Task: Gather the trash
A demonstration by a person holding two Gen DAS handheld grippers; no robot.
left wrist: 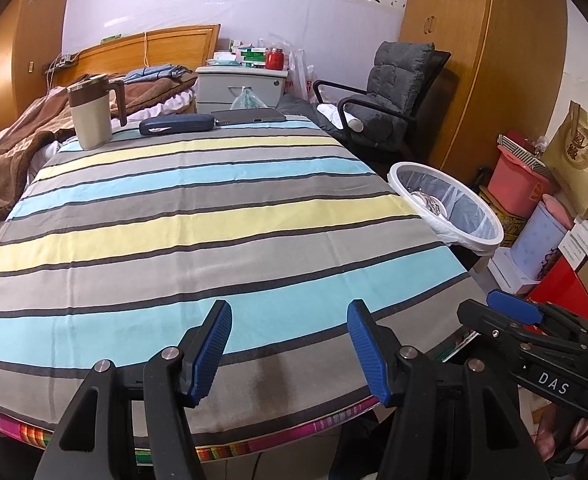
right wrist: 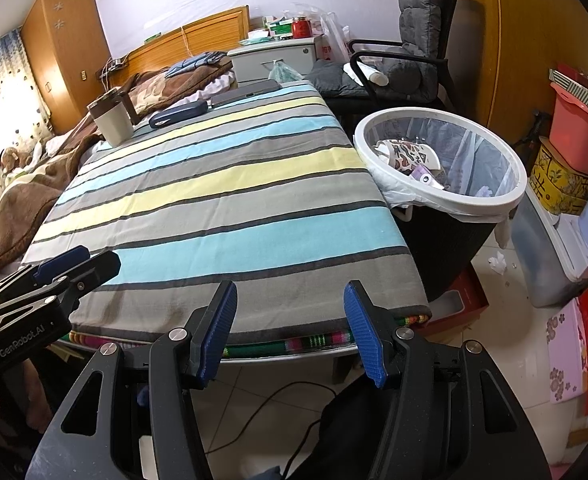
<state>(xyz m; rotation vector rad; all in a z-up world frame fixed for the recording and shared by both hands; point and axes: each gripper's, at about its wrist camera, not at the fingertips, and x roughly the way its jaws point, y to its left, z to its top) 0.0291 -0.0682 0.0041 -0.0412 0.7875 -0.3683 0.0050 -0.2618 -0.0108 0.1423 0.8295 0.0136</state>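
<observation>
We hold the left gripper (left wrist: 290, 344) low over the near edge of a table covered by a striped cloth (left wrist: 198, 216), its blue-padded jaws standing apart with nothing between them. The right gripper (right wrist: 290, 330) hangs just past the table's near right corner, jaws likewise parted and empty; beneath it we see tiled floor and a dark cable (right wrist: 294, 408).

The trash bin (right wrist: 446, 200) stands on the floor tight against the table's right edge, a white ring clamping a clear liner over its dark body. Inside we see a crumpled patterned paper cup (right wrist: 408, 156) and some smaller scraps we cannot make out. A small white crumpled scrap (right wrist: 498, 262) lies on the tiles just right of the bin.

The cloth itself is bare in the middle. At its far edge stand a beige and brown lidded mug (left wrist: 92, 114), a dark blue case (left wrist: 176, 125) and, touching it, a flat grey device (left wrist: 248, 116). Nothing lies between our grippers and the bin.

Beyond the table are a bed with a brown blanket (left wrist: 10, 152), a white bedside cabinet (left wrist: 240, 88) crowded with boxes and a red jar, and a black armchair (left wrist: 390, 92) with a grey cushion. Boxes and bags (right wrist: 574, 152) are stacked along the right wall, close behind the bin.
</observation>
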